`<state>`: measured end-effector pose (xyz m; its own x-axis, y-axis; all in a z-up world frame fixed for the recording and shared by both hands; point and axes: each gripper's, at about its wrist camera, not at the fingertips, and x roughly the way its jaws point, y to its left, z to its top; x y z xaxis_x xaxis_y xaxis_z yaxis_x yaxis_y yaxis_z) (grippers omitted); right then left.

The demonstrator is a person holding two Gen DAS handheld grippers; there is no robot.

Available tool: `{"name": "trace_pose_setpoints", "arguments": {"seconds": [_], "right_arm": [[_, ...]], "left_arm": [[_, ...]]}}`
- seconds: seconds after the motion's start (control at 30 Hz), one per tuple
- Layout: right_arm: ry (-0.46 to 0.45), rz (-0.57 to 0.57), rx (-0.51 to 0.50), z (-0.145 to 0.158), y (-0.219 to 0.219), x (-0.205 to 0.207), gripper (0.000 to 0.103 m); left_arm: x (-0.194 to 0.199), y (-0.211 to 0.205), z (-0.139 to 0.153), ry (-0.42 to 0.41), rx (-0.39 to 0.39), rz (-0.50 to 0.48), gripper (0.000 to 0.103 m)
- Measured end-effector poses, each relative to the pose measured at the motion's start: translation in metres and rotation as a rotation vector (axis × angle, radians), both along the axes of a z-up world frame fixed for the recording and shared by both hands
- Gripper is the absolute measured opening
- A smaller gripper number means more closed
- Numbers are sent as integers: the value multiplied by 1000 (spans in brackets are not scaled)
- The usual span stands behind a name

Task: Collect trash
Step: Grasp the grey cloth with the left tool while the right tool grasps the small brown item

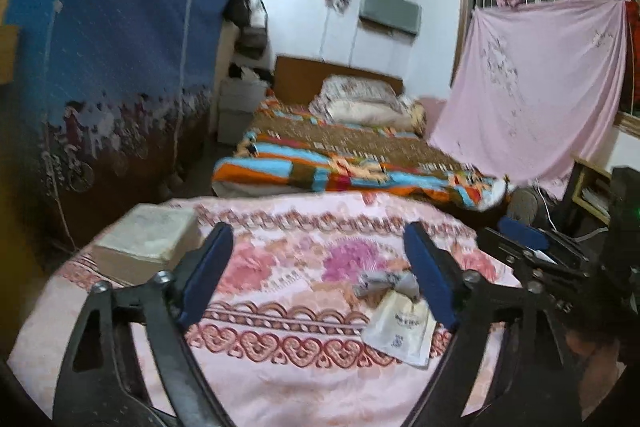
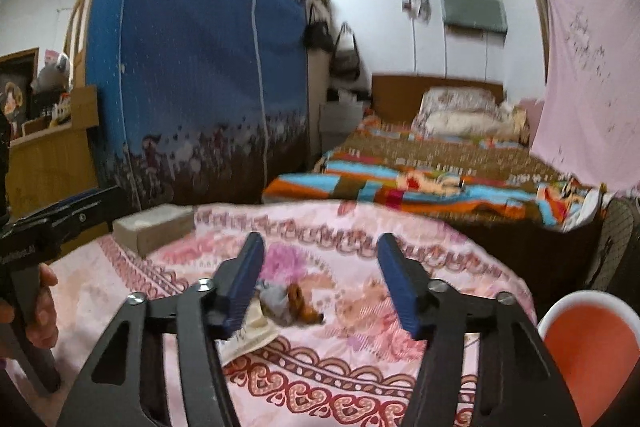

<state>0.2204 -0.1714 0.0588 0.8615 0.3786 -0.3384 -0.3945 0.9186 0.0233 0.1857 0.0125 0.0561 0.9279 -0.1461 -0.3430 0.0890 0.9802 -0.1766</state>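
A crumpled grey wrapper [image 1: 380, 283] and a flat white paper packet [image 1: 400, 331] lie on the table's pink flowered cloth [image 1: 280, 367]. My left gripper [image 1: 318, 233] hovers over the cloth, open and empty, with the trash just inside its right finger. In the right wrist view the grey wrapper [image 2: 276, 297] touches a brown scrap [image 2: 302, 303], and the white packet [image 2: 248, 339] lies partly hidden behind the left finger. My right gripper [image 2: 320, 241] is open above the cloth [image 2: 360, 367] and grips nothing.
A grey-brown box [image 1: 148, 243] sits at the table's far left corner. A red bin with a white rim [image 2: 592, 339] stands low at the right. Beyond the table are a bed [image 1: 340, 155], a blue fabric wardrobe [image 1: 120, 27] and a hanging pink sheet [image 1: 532, 87].
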Motion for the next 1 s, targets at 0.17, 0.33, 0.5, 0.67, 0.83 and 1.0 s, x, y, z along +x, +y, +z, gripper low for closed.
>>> {"name": "trace_pose_setpoints", "arguments": {"seconds": [0.17, 0.33, 0.5, 0.67, 0.83, 1.0], "right_arm": [[98, 34, -27, -9, 6, 15, 35], [195, 78, -63, -21, 16, 32, 27], [260, 96, -68, -28, 22, 44, 16], [294, 117, -70, -32, 26, 50, 14], [335, 122, -89, -38, 32, 57, 14], [370, 128, -80, -42, 32, 62, 14]], "left_arm": [[21, -9, -8, 95, -12, -77, 48], [48, -18, -20, 211, -42, -145, 31], [65, -24, -34, 301, -61, -181, 25], [78, -22, -43, 352, -100, -197, 24], [89, -25, -51, 403, -126, -228, 24], [95, -30, -55, 436, -142, -271, 12]]}}
